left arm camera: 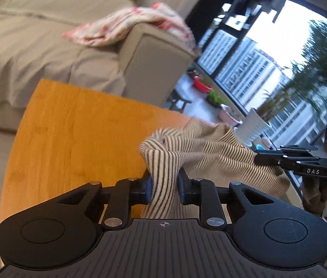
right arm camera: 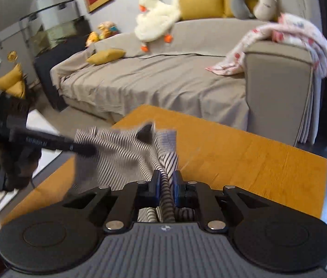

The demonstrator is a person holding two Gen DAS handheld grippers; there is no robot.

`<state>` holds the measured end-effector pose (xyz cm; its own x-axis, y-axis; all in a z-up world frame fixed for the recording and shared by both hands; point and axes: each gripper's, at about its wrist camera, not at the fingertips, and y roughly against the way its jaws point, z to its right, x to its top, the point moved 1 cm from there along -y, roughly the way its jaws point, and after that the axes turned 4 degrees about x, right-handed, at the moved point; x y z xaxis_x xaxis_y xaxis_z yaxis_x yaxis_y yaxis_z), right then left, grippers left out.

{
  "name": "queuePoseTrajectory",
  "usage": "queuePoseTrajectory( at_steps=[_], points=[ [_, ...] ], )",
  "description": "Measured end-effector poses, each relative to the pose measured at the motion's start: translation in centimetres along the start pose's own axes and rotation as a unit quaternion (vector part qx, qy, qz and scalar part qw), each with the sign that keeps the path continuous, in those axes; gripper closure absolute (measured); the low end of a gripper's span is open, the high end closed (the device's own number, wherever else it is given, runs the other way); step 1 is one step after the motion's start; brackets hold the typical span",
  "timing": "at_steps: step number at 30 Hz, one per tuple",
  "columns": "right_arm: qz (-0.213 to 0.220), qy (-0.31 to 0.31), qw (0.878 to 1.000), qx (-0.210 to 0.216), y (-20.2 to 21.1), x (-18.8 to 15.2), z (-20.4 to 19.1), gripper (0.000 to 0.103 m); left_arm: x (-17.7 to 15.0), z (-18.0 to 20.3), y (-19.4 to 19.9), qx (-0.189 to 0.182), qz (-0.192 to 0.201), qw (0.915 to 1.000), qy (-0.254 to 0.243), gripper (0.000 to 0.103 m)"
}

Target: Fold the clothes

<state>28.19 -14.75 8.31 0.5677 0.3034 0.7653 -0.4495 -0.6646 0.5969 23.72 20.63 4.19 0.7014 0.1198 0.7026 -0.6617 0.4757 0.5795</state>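
Observation:
A beige garment with thin dark stripes (left arm camera: 200,155) hangs lifted above the orange wooden table (left arm camera: 75,134). My left gripper (left arm camera: 164,180) is shut on a bunched edge of it. My right gripper (right arm camera: 165,180) is shut on another edge of the same striped garment (right arm camera: 126,150), held above the table (right arm camera: 244,153). The cloth stretches between the two grippers. The right gripper shows at the right of the left wrist view (left arm camera: 302,162); the left gripper shows at the left of the right wrist view (right arm camera: 47,143). Both views are blurred by motion.
A grey-covered sofa (right arm camera: 163,78) stands behind the table, with a pink patterned blanket (right arm camera: 290,37) over its armrest, a plush duck (right arm camera: 156,23) and yellow cushions (right arm camera: 200,4). A large window (left arm camera: 279,64) with potted plants is to the right.

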Motion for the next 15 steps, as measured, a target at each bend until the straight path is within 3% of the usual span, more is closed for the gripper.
queuePoseTrajectory(
  at_steps=[8,13,15],
  points=[
    [-0.067,0.016,0.998,0.002,2.3,-8.8,-5.7,0.093,-7.2,3.0,4.6,0.001,-0.021,0.9988,-0.045,0.08],
    [-0.052,-0.013,0.998,-0.016,4.2,-12.5,-6.2,0.092,-10.4,2.4,5.6,0.032,-0.026,0.9984,-0.039,0.078],
    [-0.033,-0.015,0.998,-0.049,5.3,-13.5,-6.5,0.089,-11.1,1.8,6.1,0.038,-0.021,0.9988,-0.022,0.078]
  ],
)
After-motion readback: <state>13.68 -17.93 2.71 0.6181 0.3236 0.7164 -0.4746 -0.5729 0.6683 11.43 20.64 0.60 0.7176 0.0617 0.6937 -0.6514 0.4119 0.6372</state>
